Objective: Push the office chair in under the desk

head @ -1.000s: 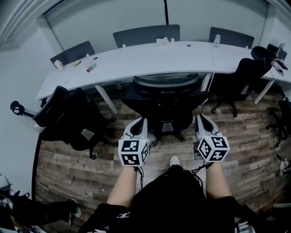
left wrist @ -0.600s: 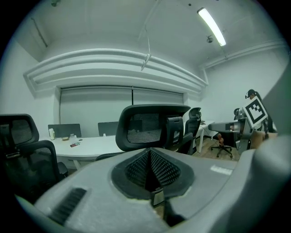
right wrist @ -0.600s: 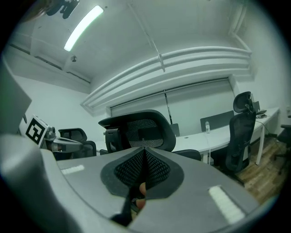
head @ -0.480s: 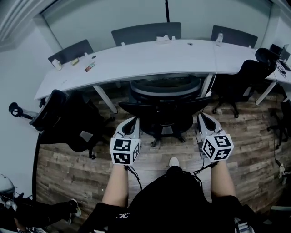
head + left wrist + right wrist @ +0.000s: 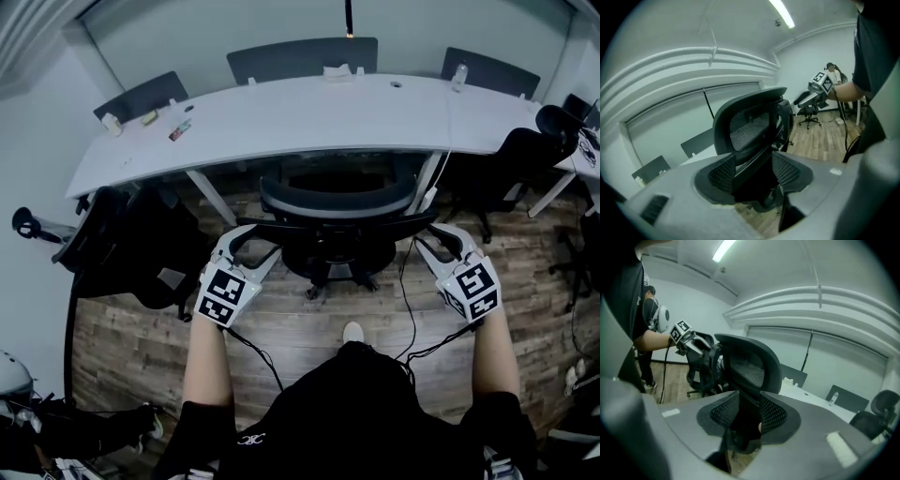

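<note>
The black mesh office chair [image 5: 337, 199] stands in front of me with its back at the edge of the long white desk [image 5: 309, 117]. My left gripper [image 5: 246, 246] is at the chair's left armrest and my right gripper [image 5: 436, 242] at its right armrest. Both sets of jaws are opening. In the left gripper view the dark armrest bar runs between the jaws of the left gripper [image 5: 752, 173], with the chair back [image 5: 747, 126] beyond. The right gripper view shows the same: the right gripper [image 5: 746, 417] straddles the other armrest below the chair back [image 5: 750, 366]. Neither pair of pads visibly presses.
Another black chair [image 5: 141, 246] stands at the left and one more [image 5: 514, 161] at the right under the desk. A bottle [image 5: 459, 73] and small items [image 5: 178, 129] lie on the desk. Slanted desk legs [image 5: 212, 199] flank the chair. Cables trail over the wood floor.
The chair has rolled forward towards the desk. Both grippers have spread outwards to the armrests, and their jaws, shut before, now stand apart around them.
</note>
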Demonstrator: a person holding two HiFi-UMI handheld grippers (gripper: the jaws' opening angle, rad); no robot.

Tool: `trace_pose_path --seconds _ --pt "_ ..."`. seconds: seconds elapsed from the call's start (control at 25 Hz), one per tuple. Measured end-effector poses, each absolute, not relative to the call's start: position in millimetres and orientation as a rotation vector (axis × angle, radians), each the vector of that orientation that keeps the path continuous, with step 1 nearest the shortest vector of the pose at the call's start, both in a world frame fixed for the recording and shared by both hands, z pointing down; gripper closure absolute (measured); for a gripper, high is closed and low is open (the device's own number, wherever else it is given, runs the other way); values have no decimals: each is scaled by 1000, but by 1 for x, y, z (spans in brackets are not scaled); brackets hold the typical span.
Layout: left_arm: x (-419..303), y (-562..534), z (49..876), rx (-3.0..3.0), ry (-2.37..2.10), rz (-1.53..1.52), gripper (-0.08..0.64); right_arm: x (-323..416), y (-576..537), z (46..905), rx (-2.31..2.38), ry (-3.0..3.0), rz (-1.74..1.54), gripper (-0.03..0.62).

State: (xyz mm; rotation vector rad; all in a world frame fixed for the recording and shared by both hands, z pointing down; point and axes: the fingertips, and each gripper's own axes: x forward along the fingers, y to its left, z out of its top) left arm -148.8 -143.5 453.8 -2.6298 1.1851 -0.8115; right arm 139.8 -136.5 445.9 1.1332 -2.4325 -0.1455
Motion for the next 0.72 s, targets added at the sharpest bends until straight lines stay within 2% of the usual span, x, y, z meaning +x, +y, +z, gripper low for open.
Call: trace_pose_path --seconds 0.32,0.4,0.52,0.56,0.64,0.72 --pt "-165 -193 491 -2512 1005 -1189 278 156 -185 472 848 -2325 -210 346" --pt "-164 -200 497 -2522 970 -1216 258 161 -197 486 781 -2261 -237 336" --pt "-154 -208 509 -2564 934 -1225 253 165 -212 503 702 -2207 -264 344" --pt "-153 -209 515 -2562 927 -1251 266 163 -212 505 676 -2208 -274 369" --pt "-151 -213 525 -2541 914 -1288 336 160 -211 507 623 -2221 -286 417" --pt "-151 -215 525 -2553 898 -1289 337 159 -211 507 600 -2231 -279 434"
